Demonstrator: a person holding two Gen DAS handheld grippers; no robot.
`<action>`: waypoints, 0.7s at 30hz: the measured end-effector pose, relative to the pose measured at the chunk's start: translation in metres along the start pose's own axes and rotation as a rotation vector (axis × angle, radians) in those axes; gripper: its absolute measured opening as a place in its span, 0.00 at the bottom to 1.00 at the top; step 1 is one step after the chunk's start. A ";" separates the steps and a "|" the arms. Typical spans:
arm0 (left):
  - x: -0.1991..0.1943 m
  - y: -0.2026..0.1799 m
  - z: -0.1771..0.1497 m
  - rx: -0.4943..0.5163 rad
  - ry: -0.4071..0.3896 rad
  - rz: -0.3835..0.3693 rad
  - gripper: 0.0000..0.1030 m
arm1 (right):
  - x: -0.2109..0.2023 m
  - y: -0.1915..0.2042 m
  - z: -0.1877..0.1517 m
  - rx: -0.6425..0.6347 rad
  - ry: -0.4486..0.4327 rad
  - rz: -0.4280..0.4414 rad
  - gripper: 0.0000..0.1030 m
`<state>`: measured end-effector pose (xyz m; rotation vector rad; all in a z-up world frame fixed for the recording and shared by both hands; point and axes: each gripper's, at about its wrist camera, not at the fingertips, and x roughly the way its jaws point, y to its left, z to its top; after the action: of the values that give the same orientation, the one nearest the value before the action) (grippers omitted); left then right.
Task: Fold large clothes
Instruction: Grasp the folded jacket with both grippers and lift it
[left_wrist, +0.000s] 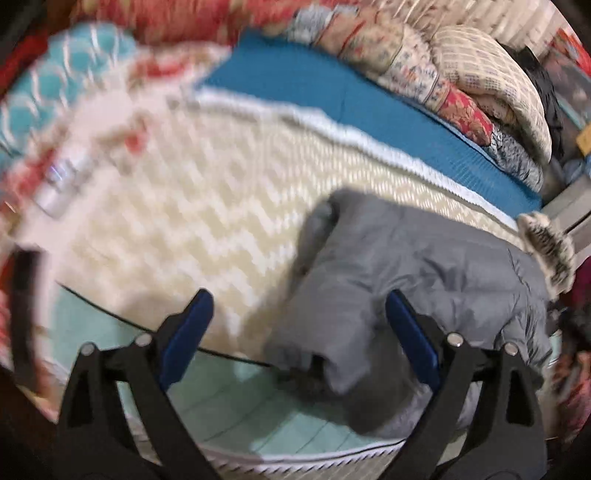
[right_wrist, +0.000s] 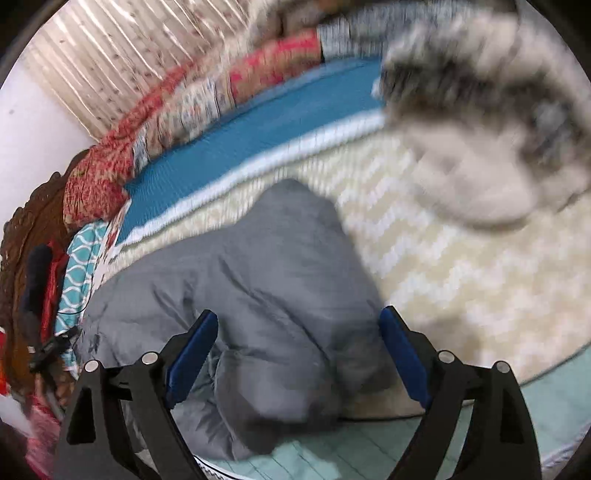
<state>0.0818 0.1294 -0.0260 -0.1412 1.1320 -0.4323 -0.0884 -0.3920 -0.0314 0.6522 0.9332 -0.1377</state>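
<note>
A grey padded jacket (left_wrist: 413, 280) lies crumpled on the cream zigzag bedspread (left_wrist: 184, 229), its fur-trimmed hood (left_wrist: 550, 251) at the right edge. My left gripper (left_wrist: 299, 317) is open and empty, above the jacket's near left part, which hangs over the bed's front edge. In the right wrist view the same jacket (right_wrist: 258, 280) fills the lower middle, and the blurred fur hood (right_wrist: 476, 122) is at the upper right. My right gripper (right_wrist: 299, 339) is open and empty, just above the jacket's near bulge.
A blue mat (left_wrist: 332, 103) runs behind the bedspread (right_wrist: 461, 266). Folded patterned quilts (left_wrist: 436, 74) are piled along the back. A teal patterned pillow (left_wrist: 48, 81) and a floral cloth lie at the left. A pale green sheet (left_wrist: 236, 406) covers the bed's front edge.
</note>
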 end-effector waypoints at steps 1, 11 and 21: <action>0.013 0.001 -0.003 -0.022 0.026 -0.047 0.88 | 0.011 0.002 -0.003 0.013 0.027 0.002 0.92; 0.060 -0.048 -0.037 -0.062 0.039 -0.210 0.72 | 0.058 0.085 -0.027 -0.158 0.139 0.030 0.74; -0.054 -0.101 0.060 0.086 -0.263 -0.399 0.23 | -0.010 0.233 0.068 -0.363 -0.076 0.240 0.24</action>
<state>0.0896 0.0529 0.0782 -0.3420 0.8226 -0.7920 0.0422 -0.2461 0.1127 0.4136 0.7741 0.2154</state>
